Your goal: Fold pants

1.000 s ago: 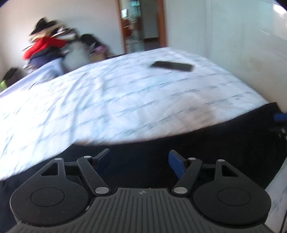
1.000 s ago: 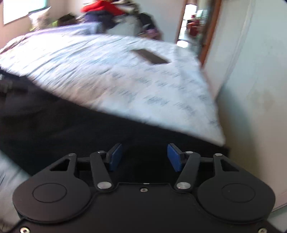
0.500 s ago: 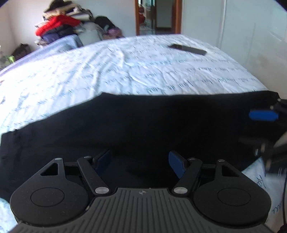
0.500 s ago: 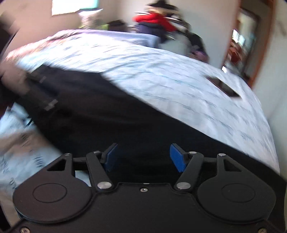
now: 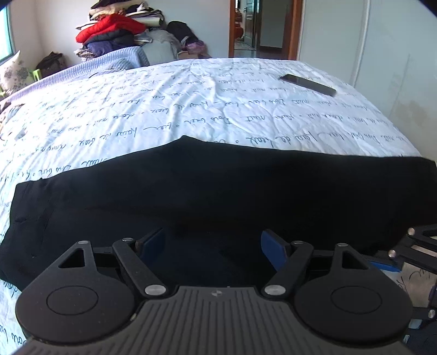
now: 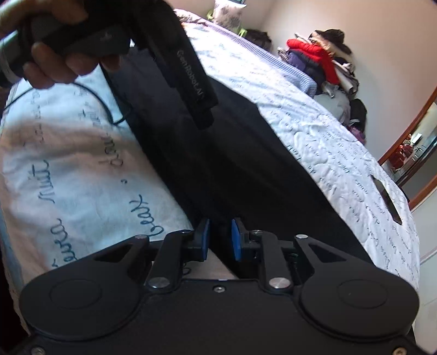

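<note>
Black pants lie flat across the near part of a white bedsheet with blue handwriting print. My left gripper is open and empty just above the pants' near edge. In the right wrist view the pants run away as a long dark strip. My right gripper has its blue pads nearly together around the pants' near edge. The right gripper's body shows at the right edge of the left wrist view. The left gripper's handle, held by a hand, hangs over the pants in the right wrist view.
A dark phone lies on the far right of the bed. A pile of clothes with a red jacket sits beyond the bed's far end. A white wall runs along the bed's right side, a doorway behind.
Both grippers have dropped and settled over the pants' near edge. The right gripper swung left and its jaws narrowed from wide open onto the fabric edge. The left stayed open.
</note>
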Available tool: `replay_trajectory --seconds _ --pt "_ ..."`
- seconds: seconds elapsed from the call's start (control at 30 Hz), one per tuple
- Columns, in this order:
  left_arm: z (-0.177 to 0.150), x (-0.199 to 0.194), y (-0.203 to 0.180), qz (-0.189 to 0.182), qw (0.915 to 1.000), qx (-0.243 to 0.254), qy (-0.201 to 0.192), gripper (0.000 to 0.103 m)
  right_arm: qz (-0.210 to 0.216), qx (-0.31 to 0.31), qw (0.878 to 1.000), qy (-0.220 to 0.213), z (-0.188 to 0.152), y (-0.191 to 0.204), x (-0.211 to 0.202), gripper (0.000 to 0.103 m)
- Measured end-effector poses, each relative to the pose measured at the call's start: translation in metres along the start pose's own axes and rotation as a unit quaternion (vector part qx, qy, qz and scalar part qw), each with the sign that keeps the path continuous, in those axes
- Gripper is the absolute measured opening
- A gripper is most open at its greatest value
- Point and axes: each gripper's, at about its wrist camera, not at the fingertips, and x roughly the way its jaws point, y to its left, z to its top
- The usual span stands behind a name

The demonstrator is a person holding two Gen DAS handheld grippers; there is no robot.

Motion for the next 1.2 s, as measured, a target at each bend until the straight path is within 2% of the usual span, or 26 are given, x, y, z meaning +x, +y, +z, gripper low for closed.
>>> replay_trajectory --seconds 0.1,0.17,0.3,0.43,0.47,0.5,0.53,0.57,0.6,0.63,0.7,0.77,0.8,0.87,0.93,0.97,1.03,1.07,1.13,1.17,1.2 --pt "0.000 0.001 -0.003 -0.001 1.0000 -0.002 0.001 0.081 0.016 0.024 1.000 -0.005 -0.003 -0.005 -0.002 0.017" --pt "0.000 -0.001 -0.004 -0.004 1.0000 -0.005 0.003 0.081 0.033 0.040 0.999 -0.006 -0.005 -0.011 -0.010 0.009" --pt "0.000 -0.006 -0.004 -0.008 1.0000 0.001 -0.004 0.087 0.071 0.082 0.994 -0.016 -0.014 -0.025 -0.026 0.008" --pt "0.004 -0.001 -0.014 -0.019 0.9998 0.009 0.006 0.087 0.038 0.156 0.986 -0.052 -0.022 -0.044 -0.043 0.011" --pt "0.005 0.000 -0.019 -0.024 0.9996 0.012 0.006 0.087 0.013 0.189 0.980 -0.051 -0.023 -0.049 -0.042 0.027" --pt "0.006 0.002 -0.024 -0.028 0.9995 0.015 0.004 0.087 -0.017 0.218 0.975 -0.040 -0.024 -0.056 -0.036 0.059" --pt "0.007 0.005 -0.030 -0.029 0.9994 0.021 0.000 0.088 -0.053 0.235 0.970 -0.024 -0.026 -0.061 -0.028 0.075" --pt "0.006 0.009 -0.036 -0.028 0.9992 0.030 0.000 0.090 -0.087 0.242 0.966 -0.007 -0.029 -0.062 -0.020 0.085" --pt "0.004 0.015 -0.043 -0.021 0.9988 0.044 0.009 0.091 -0.102 0.244 0.964 0.013 -0.031 -0.062 -0.013 0.085" --pt "0.001 0.021 -0.050 -0.013 0.9978 0.062 0.022 0.089 -0.100 0.248 0.963 0.032 -0.033 -0.060 -0.007 0.085" --pt "-0.012 0.023 -0.061 -0.007 0.9947 0.098 0.030 0.089 -0.092 0.263 0.960 0.025 -0.041 -0.055 -0.011 0.085" --pt "-0.021 0.012 -0.066 -0.005 0.9926 0.121 0.010 0.089 -0.072 0.295 0.953 0.012 -0.050 -0.058 -0.027 0.091" --pt "-0.020 0.008 -0.068 -0.007 0.9922 0.124 0.008 0.089 -0.065 0.327 0.943 0.000 -0.058 -0.064 -0.037 0.092" --pt "-0.009 0.003 -0.070 -0.020 0.9931 0.116 -0.001 0.090 -0.085 0.393 0.915 -0.028 -0.074 -0.086 -0.060 0.092" --pt "0.005 0.003 -0.077 -0.037 0.9932 0.110 -0.014 0.091 -0.145 0.437 0.886 -0.051 -0.090 -0.112 -0.079 0.097" --pt "0.012 0.006 -0.083 -0.037 0.9934 0.107 -0.015 0.091 -0.182 0.446 0.875 -0.053 -0.098 -0.122 -0.086 0.102" --pt "0.022 0.012 -0.098 -0.038 0.9931 0.109 -0.021 0.092 -0.248 0.456 0.854 -0.043 -0.118 -0.146 -0.092 0.103" --pt "0.024 0.017 -0.107 -0.040 0.9922 0.115 -0.024 0.093 -0.254 0.466 0.847 -0.043 -0.128 -0.159 -0.093 0.103" --pt "0.025 0.030 -0.125 -0.026 0.9913 0.128 -0.018 0.094 -0.204 0.502 0.839 -0.047 -0.154 -0.188 -0.086 0.103" --pt "0.023 0.037 -0.134 -0.021 0.9904 0.136 -0.012 0.094 -0.173 0.526 0.832 -0.030 -0.170 -0.202 -0.076 0.102" --pt "0.023 0.044 -0.144 -0.019 0.9888 0.148 -0.005 0.092 -0.159 0.551 0.819 -0.002 -0.184 -0.214 -0.064 0.102"
